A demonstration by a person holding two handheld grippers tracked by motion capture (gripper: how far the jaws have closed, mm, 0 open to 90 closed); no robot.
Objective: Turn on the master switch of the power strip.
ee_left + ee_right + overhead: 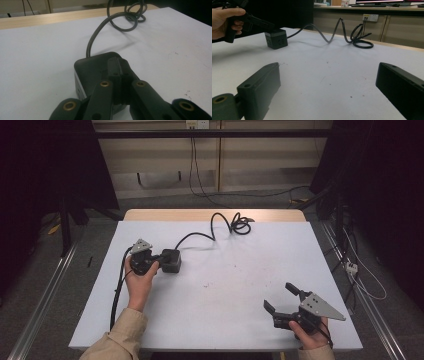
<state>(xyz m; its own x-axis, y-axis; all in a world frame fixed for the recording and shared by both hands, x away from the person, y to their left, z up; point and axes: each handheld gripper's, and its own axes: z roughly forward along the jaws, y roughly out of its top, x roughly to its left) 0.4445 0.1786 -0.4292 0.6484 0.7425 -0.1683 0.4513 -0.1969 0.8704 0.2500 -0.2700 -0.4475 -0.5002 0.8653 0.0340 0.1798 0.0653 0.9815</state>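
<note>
Two grippers sit over the tabletop (225,285): the left gripper (119,72), jaws pressed together, rests on a black cube (170,260) toward the left edge, while the right gripper (281,299) gapes wide near the front right corner.

High view overhead, facing forward; both gripper views low, sharing the black cube (95,72) and cable (337,32).

looked like a lab or office test room: white-topped table (225,285) between black curtains (380,180), metal floor rails (45,295), loose cables (360,270), wall sockets (370,17), and monitors (387,2) on a back counter (362,10).
</note>
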